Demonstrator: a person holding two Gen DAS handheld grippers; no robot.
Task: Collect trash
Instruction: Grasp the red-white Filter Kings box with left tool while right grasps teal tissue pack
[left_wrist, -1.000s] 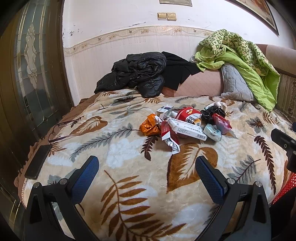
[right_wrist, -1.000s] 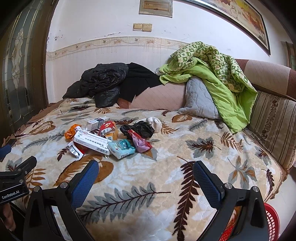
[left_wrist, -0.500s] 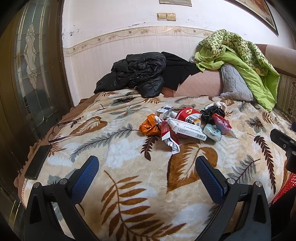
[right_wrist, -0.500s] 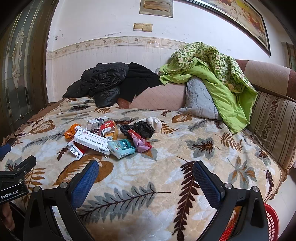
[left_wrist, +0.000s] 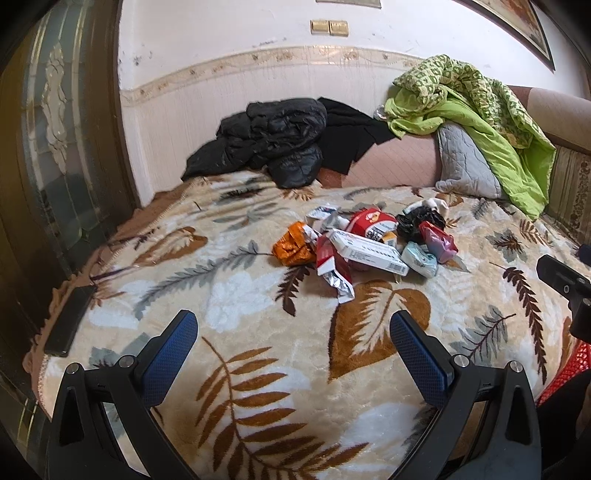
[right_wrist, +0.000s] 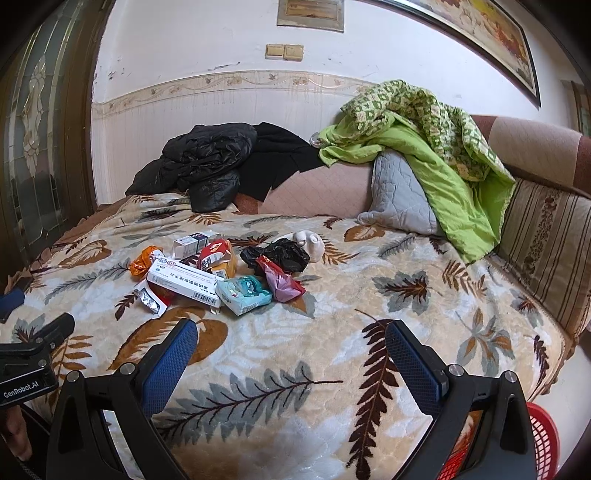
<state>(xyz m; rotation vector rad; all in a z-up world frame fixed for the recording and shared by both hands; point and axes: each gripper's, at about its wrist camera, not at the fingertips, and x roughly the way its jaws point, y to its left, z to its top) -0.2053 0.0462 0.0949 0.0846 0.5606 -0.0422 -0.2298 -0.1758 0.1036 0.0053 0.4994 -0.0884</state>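
A pile of trash lies mid-bed on the leaf-patterned blanket (left_wrist: 229, 295): a long white medicine box (left_wrist: 369, 252), an orange wrapper (left_wrist: 293, 245), a red packet (left_wrist: 371, 221), a black plastic bag (left_wrist: 421, 219), a teal tissue pack (right_wrist: 243, 293), a purple-red wrapper (right_wrist: 282, 282) and a foil wrapper (left_wrist: 338, 284). My left gripper (left_wrist: 293, 334) is open and empty, hovering over the bed's near edge, short of the pile. My right gripper (right_wrist: 291, 341) is open and empty, also short of the pile.
A red mesh basket (right_wrist: 541, 439) stands on the floor at the bed's near right corner. A black jacket (left_wrist: 273, 140), grey pillow (left_wrist: 463, 162) and green quilt (left_wrist: 476, 103) lie at the bed's far side. A dark phone (left_wrist: 70, 321) rests on the left edge.
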